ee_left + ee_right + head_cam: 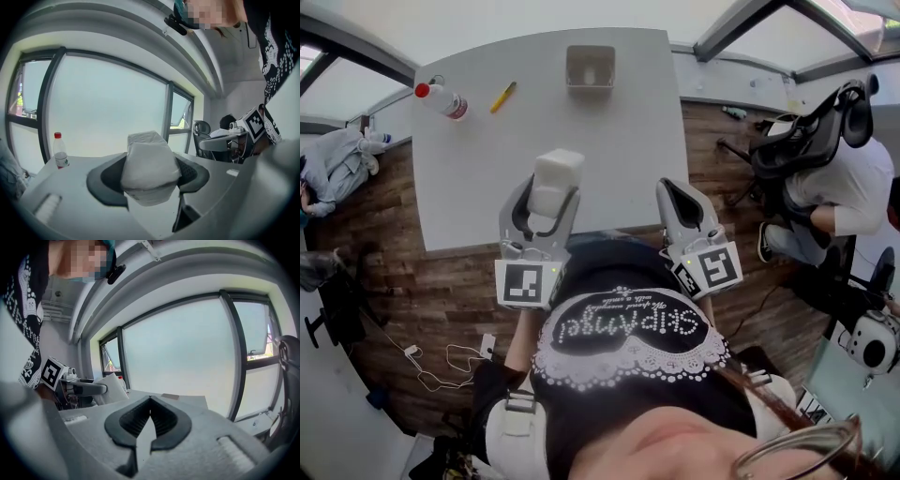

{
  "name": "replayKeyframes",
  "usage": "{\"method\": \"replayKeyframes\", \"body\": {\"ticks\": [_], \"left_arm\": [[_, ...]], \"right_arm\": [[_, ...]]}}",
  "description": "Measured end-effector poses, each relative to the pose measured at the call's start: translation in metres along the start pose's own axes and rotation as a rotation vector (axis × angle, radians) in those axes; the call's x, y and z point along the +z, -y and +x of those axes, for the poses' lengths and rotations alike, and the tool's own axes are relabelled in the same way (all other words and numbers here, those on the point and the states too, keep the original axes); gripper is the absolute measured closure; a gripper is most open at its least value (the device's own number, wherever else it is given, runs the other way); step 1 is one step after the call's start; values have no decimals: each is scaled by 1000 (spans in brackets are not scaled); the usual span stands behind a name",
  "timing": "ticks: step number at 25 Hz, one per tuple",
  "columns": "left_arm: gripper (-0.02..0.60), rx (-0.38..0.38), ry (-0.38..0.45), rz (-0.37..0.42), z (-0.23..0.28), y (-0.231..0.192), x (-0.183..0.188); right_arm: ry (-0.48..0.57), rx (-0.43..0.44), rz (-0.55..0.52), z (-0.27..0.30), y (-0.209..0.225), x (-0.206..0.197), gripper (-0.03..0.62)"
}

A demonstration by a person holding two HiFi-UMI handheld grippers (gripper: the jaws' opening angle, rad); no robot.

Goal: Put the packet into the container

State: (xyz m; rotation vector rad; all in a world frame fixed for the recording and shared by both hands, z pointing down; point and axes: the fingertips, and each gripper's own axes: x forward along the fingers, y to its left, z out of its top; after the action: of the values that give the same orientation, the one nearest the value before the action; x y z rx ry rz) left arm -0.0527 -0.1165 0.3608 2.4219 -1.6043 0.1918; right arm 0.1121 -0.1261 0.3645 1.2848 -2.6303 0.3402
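One container point(590, 67) on the bench point(478, 187), way over at the far edge, about the middle. From the head view I can only see a pale inside, so I can't tell what's in it. My left claw point(551, 199) is clamped on the packet point(557, 173), a white squishy block over the near part of the bench, well apart from the container. Its lower end is tucked between the pads. My right claw point(675, 192) is pinched together, empty. At the far left are a bottle point(442, 100) and a yellow marker point(502, 97).
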Motion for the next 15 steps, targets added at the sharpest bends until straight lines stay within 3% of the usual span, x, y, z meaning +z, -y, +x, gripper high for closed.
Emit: {"method": "replayKeyframes", "body": {"ticks": [5, 15], "left_arm": [[304, 30, -12, -25, 7, -1, 3], [304, -17, -15, 9, 9, -6, 7]], "right_arm": [[-11, -5, 1, 1, 10, -4, 597], [-6, -32, 33, 3, 2, -1, 597]]}}
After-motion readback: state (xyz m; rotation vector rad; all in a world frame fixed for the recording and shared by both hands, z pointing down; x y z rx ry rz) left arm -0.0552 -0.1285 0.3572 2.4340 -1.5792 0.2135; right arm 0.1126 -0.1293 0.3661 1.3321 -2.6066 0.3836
